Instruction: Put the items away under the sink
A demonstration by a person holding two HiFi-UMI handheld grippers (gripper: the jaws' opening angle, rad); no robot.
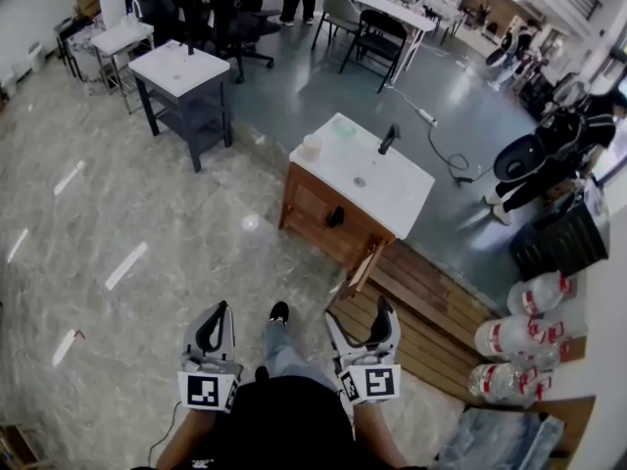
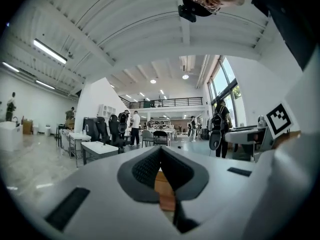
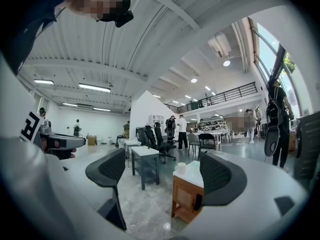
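Note:
The sink cabinet (image 1: 323, 209) is brown wood with a white top, a black faucet (image 1: 389, 137) and a dark door handle; it stands a few steps ahead of me. A white cup (image 1: 312, 147) sits on its far left corner. Both grippers hang low by my legs, well short of the cabinet. My left gripper (image 1: 221, 308) is shut with nothing in it; in the left gripper view its pads (image 2: 150, 166) meet. My right gripper (image 1: 361, 318) is open and empty. Between its fingers, the right gripper view shows the cabinet (image 3: 186, 199) and the cup (image 3: 181, 167).
A wooden pallet (image 1: 431, 311) lies right of the cabinet, with large water bottles (image 1: 529, 336) beyond it. A grey table with a white top (image 1: 181, 71) stands at the back left, near office chairs. A cable (image 1: 441, 145) runs over the floor behind the sink. People stand far off.

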